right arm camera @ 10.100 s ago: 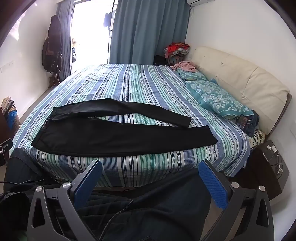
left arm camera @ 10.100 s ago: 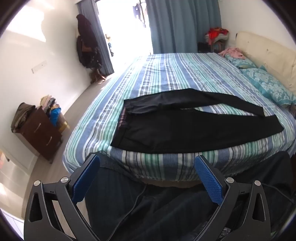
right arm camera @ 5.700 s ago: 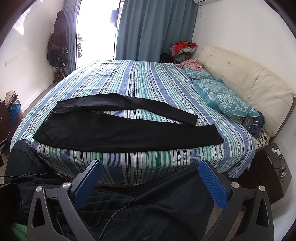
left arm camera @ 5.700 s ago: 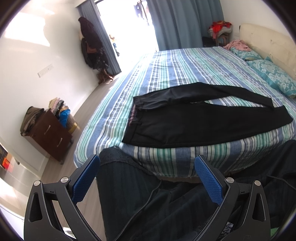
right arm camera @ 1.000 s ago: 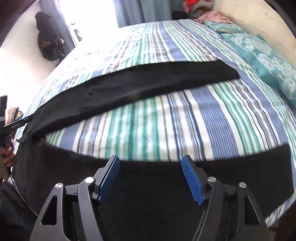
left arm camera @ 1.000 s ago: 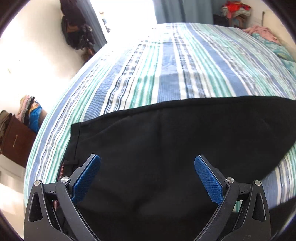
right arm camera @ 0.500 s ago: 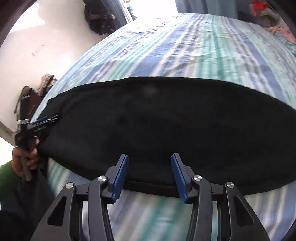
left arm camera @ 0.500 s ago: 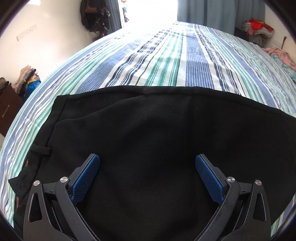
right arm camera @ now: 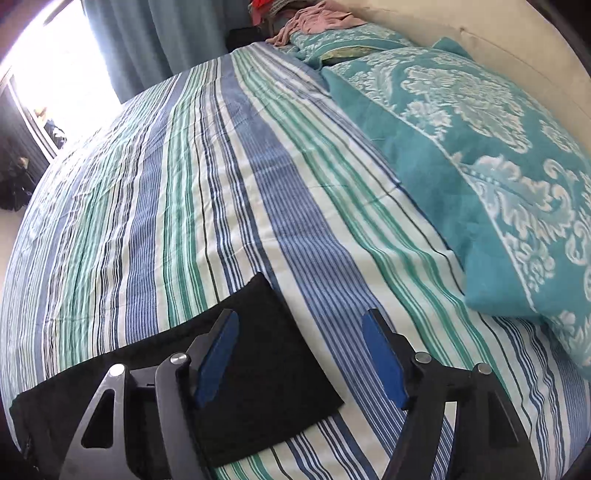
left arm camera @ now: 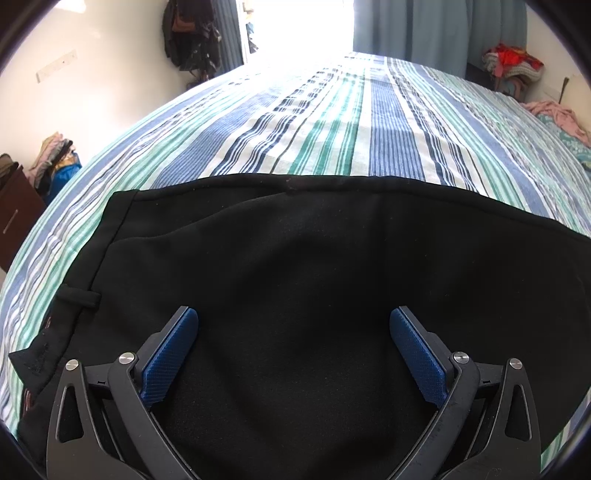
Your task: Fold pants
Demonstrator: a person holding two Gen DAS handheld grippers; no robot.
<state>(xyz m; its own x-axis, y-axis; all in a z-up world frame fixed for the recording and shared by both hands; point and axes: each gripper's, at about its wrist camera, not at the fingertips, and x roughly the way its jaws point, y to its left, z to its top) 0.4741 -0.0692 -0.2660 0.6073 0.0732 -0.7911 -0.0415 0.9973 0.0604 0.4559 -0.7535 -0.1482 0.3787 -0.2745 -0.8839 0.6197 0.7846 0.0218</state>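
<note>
The black pants (left arm camera: pixel 295 258) lie flat on the striped bed (left arm camera: pixel 332 129), the legs stacked into one long band. In the left wrist view the waistband and a belt loop (left arm camera: pixel 79 297) sit at the left. My left gripper (left arm camera: pixel 293 314) hovers open just above the fabric near the waist, holding nothing. In the right wrist view the pants' hem end (right arm camera: pixel 280 362) lies on the bed (right arm camera: pixel 184 184). My right gripper (right arm camera: pixel 300 314) stands over the hem corner with its jaws opening. The left finger (right arm camera: pixel 218 347) is above the cloth, the right one above the sheet. Neither presses on it.
Teal patterned pillows (right arm camera: pixel 498 166) and a cream headboard (right arm camera: pixel 480 26) lie right of the hem. Pink clothing (right arm camera: pixel 317 18) lies at the bed's far corner. A dark dresser (left arm camera: pixel 14 210) with piled clothes stands left of the bed, and curtains (left arm camera: pixel 436 29) hang behind.
My right gripper swept right along the pants from their middle to the hem end and its jaws widened. The far leg now lies with the near one. My left gripper sank slightly, then stayed.
</note>
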